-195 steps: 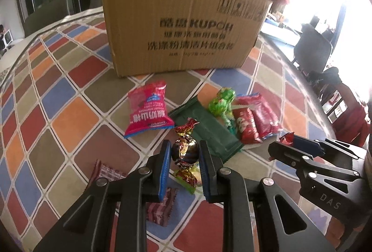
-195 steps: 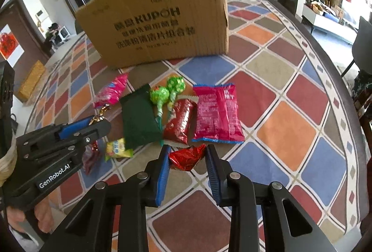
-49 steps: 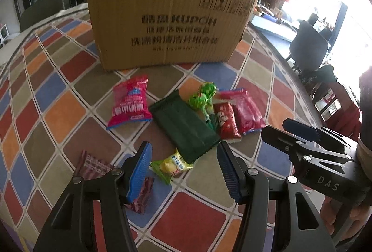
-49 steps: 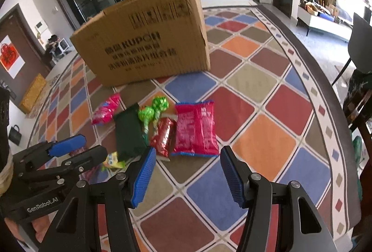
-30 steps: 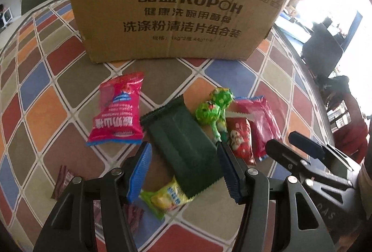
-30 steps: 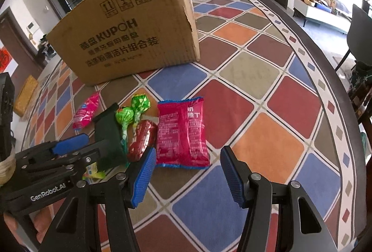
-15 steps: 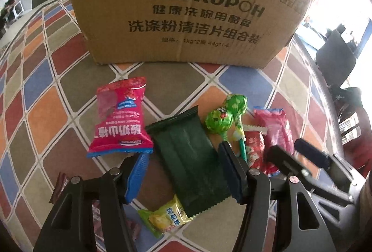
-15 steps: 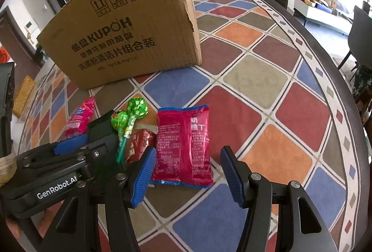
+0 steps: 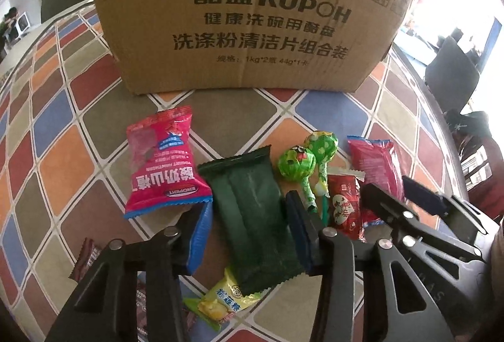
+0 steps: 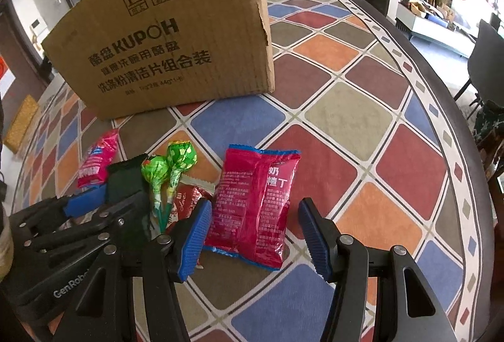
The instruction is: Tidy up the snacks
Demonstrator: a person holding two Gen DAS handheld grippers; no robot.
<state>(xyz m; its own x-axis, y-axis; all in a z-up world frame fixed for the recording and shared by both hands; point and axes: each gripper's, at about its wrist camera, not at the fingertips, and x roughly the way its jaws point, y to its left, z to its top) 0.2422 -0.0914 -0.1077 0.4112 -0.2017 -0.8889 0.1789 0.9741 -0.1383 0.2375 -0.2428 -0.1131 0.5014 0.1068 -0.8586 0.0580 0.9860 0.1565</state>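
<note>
Snack lot laid out on a worktop (image 10: 352,115) covered in a multicoloured diamond pattern, in front of a brown cardboard box (image 9: 249,11) printed KUPOH. Left gripper (image 9: 249,231): jaws spread, one on each side of a dark green flat packet (image 9: 252,216) that lies between them, no contact discernible. Right gripper (image 10: 252,234): jaws spread around the near end of a magenta snack bag (image 10: 255,203) lying flat, likewise not pinching it. Between those two items: two green-wrapped lollipops (image 9: 302,165), heads toward the box, sticks overlapping a small red sachet (image 9: 345,206) that sits just beside the magenta bag. Left of the green packet: a pink hawthorn-snack bag (image 9: 163,165), its corner near the left jaw. Near edge of the left wrist view: a yellow candy packet (image 9: 223,304) partly under the green packet, and brown-wrapped sweets (image 9: 85,257) behind the left finger.
</note>
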